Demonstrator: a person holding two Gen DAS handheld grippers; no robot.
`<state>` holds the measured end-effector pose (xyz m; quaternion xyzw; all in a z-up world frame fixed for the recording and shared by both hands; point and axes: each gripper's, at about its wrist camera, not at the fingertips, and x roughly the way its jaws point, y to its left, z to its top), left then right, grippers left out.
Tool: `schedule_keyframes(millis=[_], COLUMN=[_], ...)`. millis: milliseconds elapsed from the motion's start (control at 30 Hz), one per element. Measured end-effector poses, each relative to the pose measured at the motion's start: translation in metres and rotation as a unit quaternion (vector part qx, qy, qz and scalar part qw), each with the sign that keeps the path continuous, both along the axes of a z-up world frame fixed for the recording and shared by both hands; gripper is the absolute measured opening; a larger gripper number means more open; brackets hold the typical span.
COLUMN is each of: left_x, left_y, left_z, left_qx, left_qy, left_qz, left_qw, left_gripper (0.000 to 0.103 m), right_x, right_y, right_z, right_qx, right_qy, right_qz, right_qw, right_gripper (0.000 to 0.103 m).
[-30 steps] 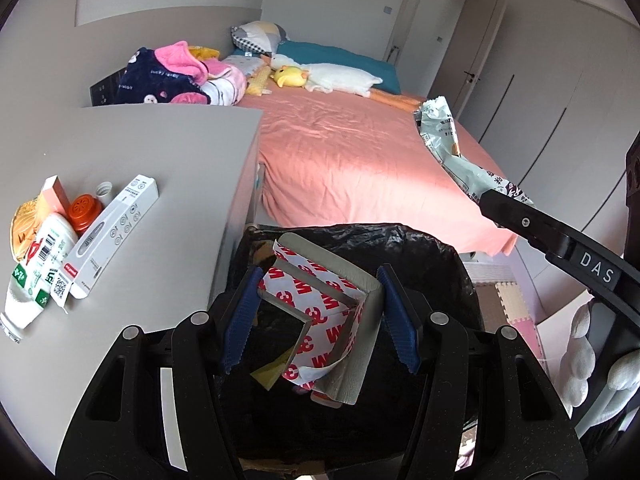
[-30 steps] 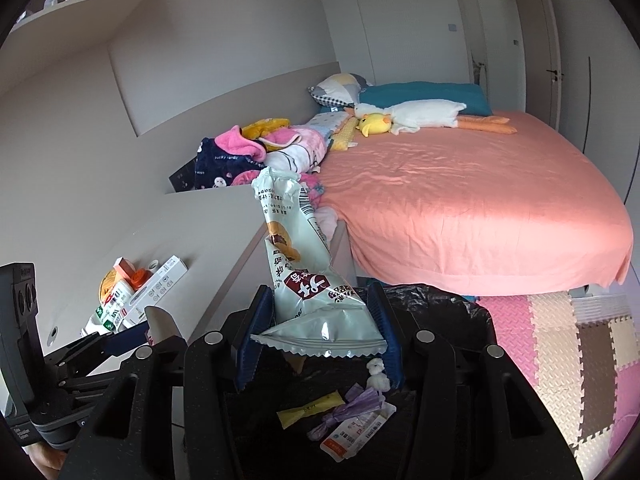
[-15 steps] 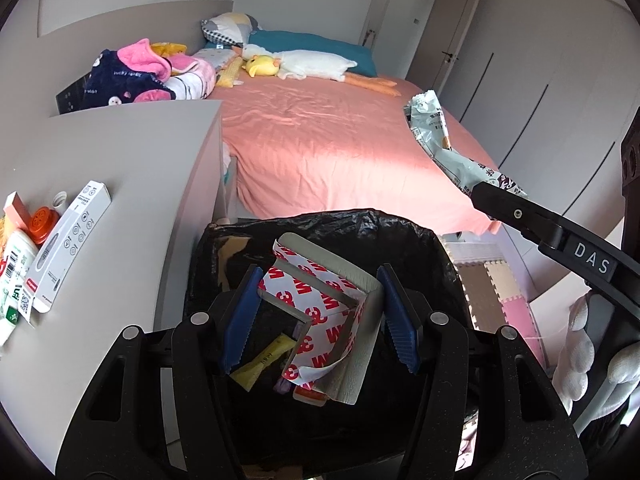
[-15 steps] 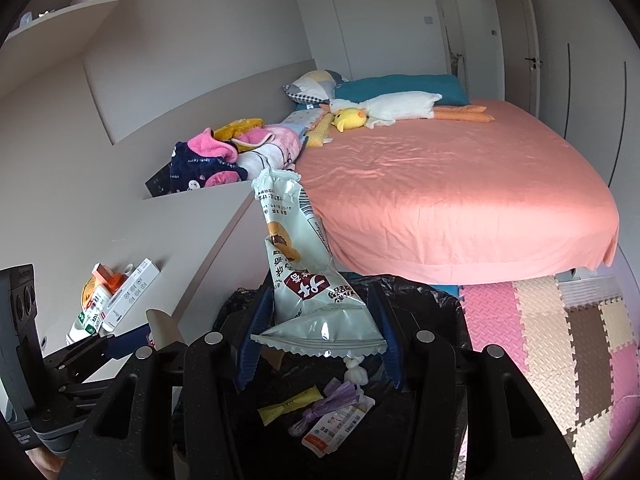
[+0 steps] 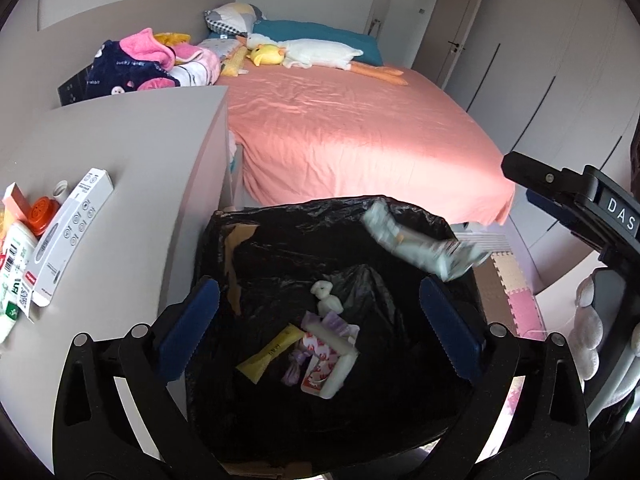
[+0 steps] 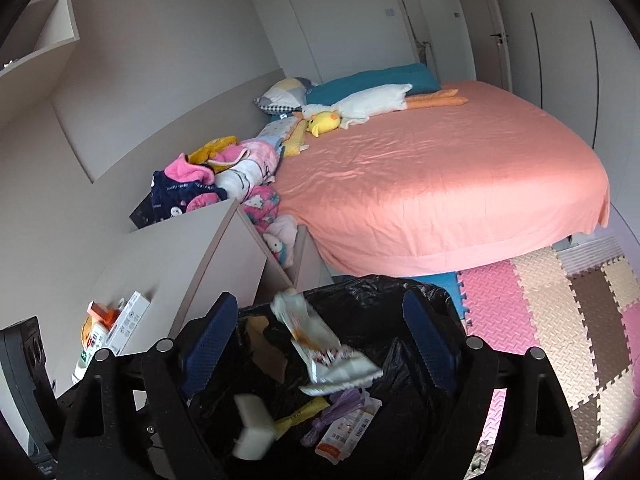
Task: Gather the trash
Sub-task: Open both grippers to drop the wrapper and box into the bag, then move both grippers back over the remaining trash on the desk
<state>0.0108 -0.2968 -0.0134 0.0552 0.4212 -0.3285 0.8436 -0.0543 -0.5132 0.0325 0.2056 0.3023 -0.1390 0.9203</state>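
Both wrappers have dropped toward the black bin bag (image 5: 304, 248); both grippers' fingers have just spread, empty.

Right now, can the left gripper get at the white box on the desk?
Probably yes. The left gripper is open and empty over the trash bin. The white box lies on the desk's bare top with nothing between.

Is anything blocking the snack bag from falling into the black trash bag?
Nothing visible does. The snack wrapper is loose between the right gripper's wide-open fingers, whose jaws have just been opening, right above the open trash bag. Below it lie only other scraps, such as a yellow sachet.
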Motion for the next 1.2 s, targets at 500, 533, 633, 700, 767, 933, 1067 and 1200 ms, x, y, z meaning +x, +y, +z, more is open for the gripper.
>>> schedule_keyframes(millis=[500,533,633,700,767,933,1067,1200], left_x=[0.012,0.013,0.015,0.017,0.019,0.027,0.034,0.040], left_y=[0.036,0.038,0.045,0.052,0.059,0.080,0.096,0.113], left_z=[0.001,0.001,0.003,0.004,0.005,0.007,0.007,0.007], left_qx=[0.006,0.005,0.008,0.009,0.009,0.008,0.005,0.006], left_qy=[-0.008,-0.008,-0.012,-0.013,-0.014,-0.014,-0.012,-0.012], left_qz=[0.032,0.034,0.039,0.043,0.050,0.072,0.087,0.100], left_qw=[0.9994,0.9994,0.9991,0.9989,0.9986,0.9973,0.9961,0.9949], left_gripper=[0.097,0.097,0.097,0.097,0.097,0.097,0.097,0.097], right_x=[0.022,0.024,0.030,0.035,0.039,0.052,0.063,0.072], right_y=[0.030,0.033,0.041,0.046,0.053,0.071,0.087,0.104], right_z=[-0.008,-0.008,-0.008,-0.009,-0.009,-0.010,-0.010,-0.011], right_qx=[-0.011,-0.011,-0.013,-0.013,-0.016,-0.023,-0.026,-0.030], right_qy=[0.025,0.026,0.028,0.030,0.032,0.040,0.043,0.048], right_qz=[0.031,0.034,0.040,0.044,0.048,0.063,0.077,0.090], right_qw=[0.999,0.999,0.999,0.999,0.998,0.997,0.996,0.994], right_gripper=[0.085,0.085,0.085,0.085,0.085,0.085,0.085,0.085])
